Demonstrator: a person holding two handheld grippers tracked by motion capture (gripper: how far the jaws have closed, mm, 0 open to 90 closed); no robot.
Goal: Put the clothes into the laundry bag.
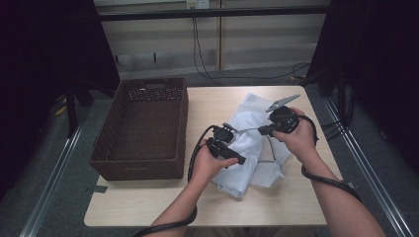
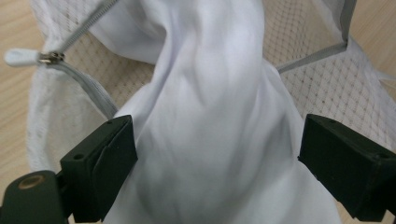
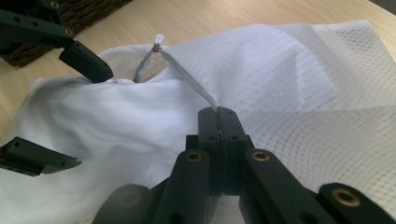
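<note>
Garment (image 2: 210,140) is soft, light, slippery: grasp a bunched fold. Left gripper (image 2: 217,163) stands open around it; right gripper (image 3: 218,122) pinches the mesh bag's (image 3: 303,102) zipper edge.

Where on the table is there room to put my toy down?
The light wooden table is bare along its near edge, in front of the dark brown woven basket, and at the far edge behind the white mesh laundry bag. The middle is crowded with bag, white cloth and both hands.
</note>
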